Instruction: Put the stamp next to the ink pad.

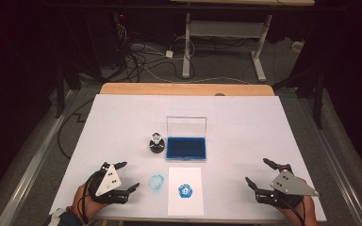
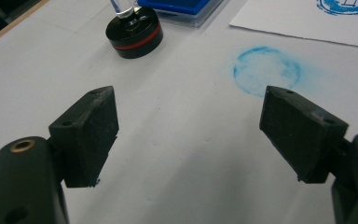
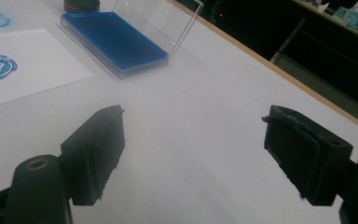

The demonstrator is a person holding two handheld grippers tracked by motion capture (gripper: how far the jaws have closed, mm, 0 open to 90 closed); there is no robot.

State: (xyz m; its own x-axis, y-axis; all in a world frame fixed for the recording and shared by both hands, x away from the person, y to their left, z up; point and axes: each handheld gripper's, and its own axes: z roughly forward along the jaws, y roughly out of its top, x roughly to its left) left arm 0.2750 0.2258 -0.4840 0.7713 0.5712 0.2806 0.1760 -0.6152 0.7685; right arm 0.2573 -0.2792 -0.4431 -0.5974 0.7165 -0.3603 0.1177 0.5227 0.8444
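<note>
While resting low on the white bench, left hand-held gripper at 7 o'clock, jaws spread wide, empty. Right hand-held gripper at 5 o'clock, likewise agape. Stamp upright near centre, just beside ink pad. Stamped paper at 6 o'clock; blue smudge alongside.

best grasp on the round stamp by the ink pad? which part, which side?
Likely the clear knob on top of the stamp: it stands upright on its wide black base, just left of the ink pad. Bring the left gripper, jaws open, from the near-left, where the table is bare and the raised pad lid is avoided.
</note>
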